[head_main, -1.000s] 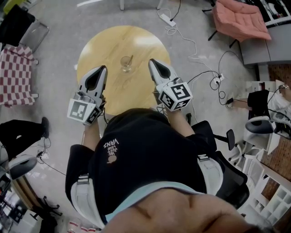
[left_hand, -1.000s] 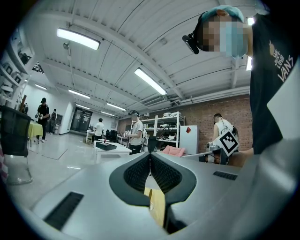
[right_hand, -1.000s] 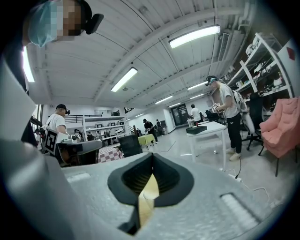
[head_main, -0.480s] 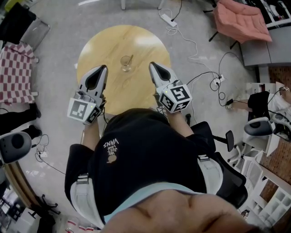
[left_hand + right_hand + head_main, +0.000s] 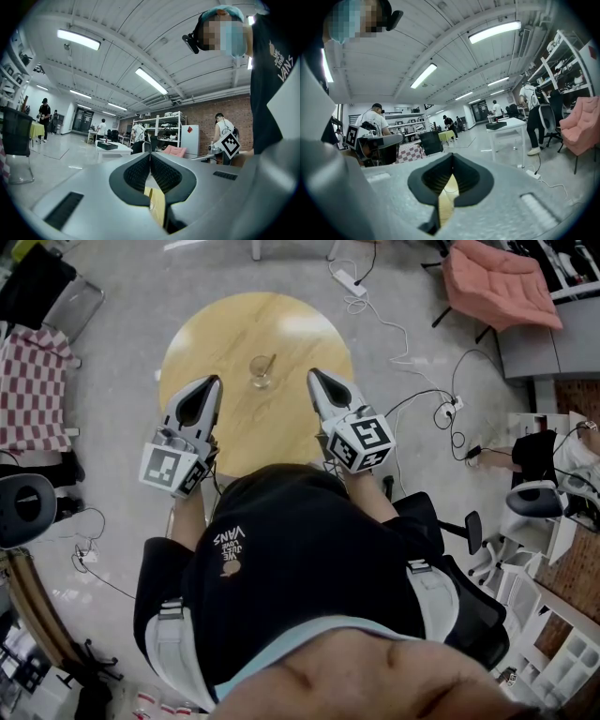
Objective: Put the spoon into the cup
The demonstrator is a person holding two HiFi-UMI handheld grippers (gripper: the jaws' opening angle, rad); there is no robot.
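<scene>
Bright even overhead light, ceiling tubes (image 5: 78, 39). Glare patch on table (image 5: 305, 324), shadows faint. Gripper views: strong fisheye, black vignette at corners, left gripper (image 5: 150, 157) shell soft near lens.

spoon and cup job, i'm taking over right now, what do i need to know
Left gripper: jaws together, empty, over the table's near left.
Right gripper: jaws together, empty, near right.
Cup: upright mid-table, between the two, touched by neither.
Spoon: in the cup, handle leaning out over the rim.
Done: spoon is in. Left: nothing visible.
</scene>
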